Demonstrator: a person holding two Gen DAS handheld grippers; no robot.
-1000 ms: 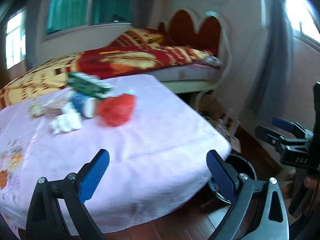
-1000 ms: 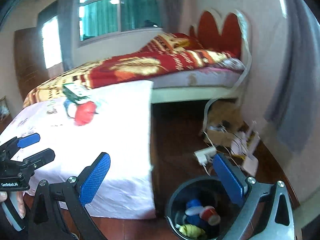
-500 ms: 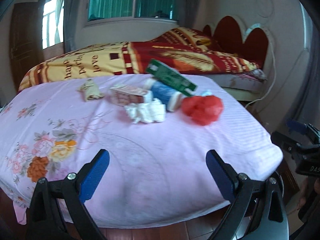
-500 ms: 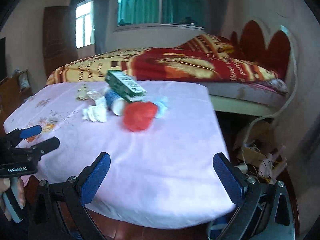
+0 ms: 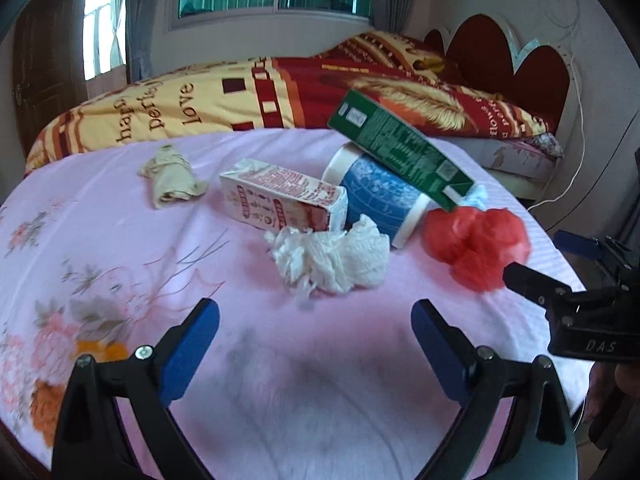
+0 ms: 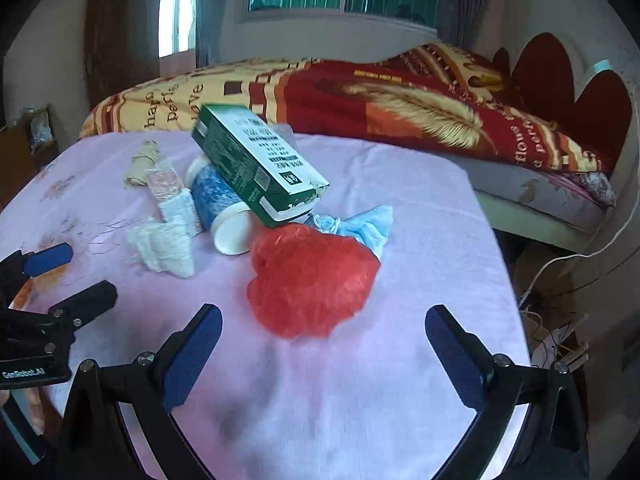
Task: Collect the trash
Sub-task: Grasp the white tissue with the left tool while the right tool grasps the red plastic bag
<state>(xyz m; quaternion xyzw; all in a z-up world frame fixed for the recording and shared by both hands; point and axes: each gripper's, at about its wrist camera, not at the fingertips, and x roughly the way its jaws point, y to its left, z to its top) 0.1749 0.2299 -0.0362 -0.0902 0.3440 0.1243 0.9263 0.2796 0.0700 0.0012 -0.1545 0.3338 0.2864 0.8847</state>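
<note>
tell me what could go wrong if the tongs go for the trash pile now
1. The long green carton leans on the blue paper cup; lifting the cup would likely tip it.
2. The crumpled red plastic bag looks soft and may slip from the open right tongs.
3. The white crumpled tissue could tear or shed bits.

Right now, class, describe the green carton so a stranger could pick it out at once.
Start at the table under the pink floral cloth, in front of the bed. In the trash pile at its far side lies a blue and white cup on its side. The green carton leans tilted across that cup, the only dark green, white-printed box there.
</note>
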